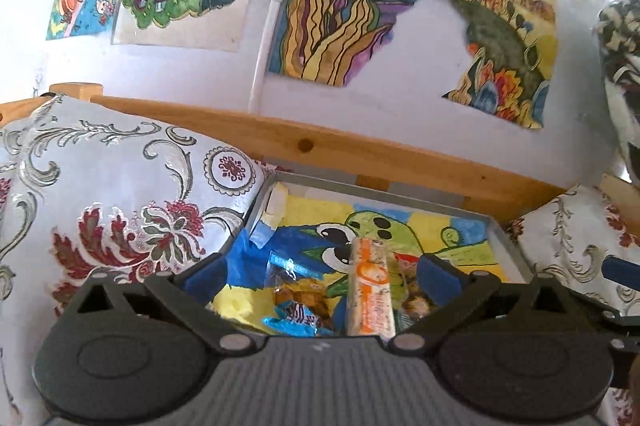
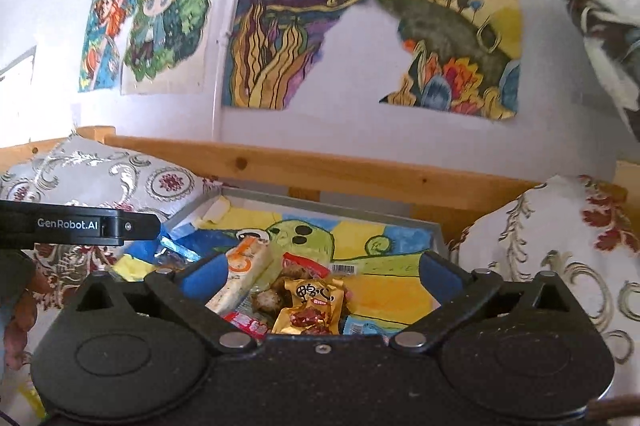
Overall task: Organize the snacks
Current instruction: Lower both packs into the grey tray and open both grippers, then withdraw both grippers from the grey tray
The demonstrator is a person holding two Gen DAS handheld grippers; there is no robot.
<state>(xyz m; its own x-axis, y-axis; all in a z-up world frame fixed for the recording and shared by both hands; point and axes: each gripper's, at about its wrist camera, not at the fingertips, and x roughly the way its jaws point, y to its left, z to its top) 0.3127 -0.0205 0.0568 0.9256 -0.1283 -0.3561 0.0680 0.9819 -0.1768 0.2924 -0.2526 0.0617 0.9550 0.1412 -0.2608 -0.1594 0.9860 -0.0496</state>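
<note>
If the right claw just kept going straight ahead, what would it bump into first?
Probably the gold snack packet, lying between the open right claw fingers in the tray. Depth is hard to judge here.

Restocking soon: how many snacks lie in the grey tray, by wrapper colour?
White-and-orange long bar: 1
Gold foil packet: 1
Red-topped clear packet: 1
Pink-red packet: 1
Blue-strip clear packet: 1
Blue wrapper: 1
Total visible: 6
</note>
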